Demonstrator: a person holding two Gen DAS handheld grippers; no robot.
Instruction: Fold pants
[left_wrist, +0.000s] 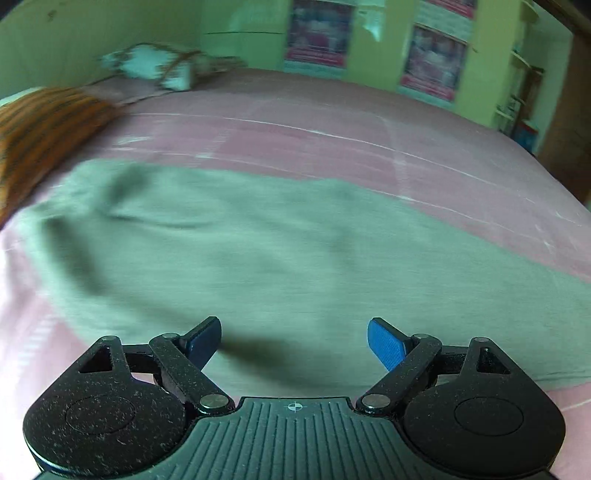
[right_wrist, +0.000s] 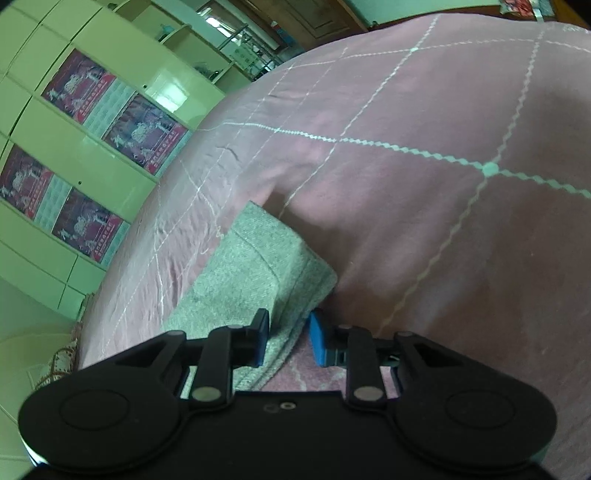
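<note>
Right wrist view: right gripper (right_wrist: 288, 338), rolled sideways, straddles the pants (right_wrist: 255, 273) hem.

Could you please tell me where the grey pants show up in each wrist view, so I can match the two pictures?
Left wrist: the grey pants spread across the middle, beyond the open left gripper.
Right wrist: a pants end lies at lower centre, running between the right gripper fingers.
Shared landmark: the pink bedsheet beneath them.
</note>
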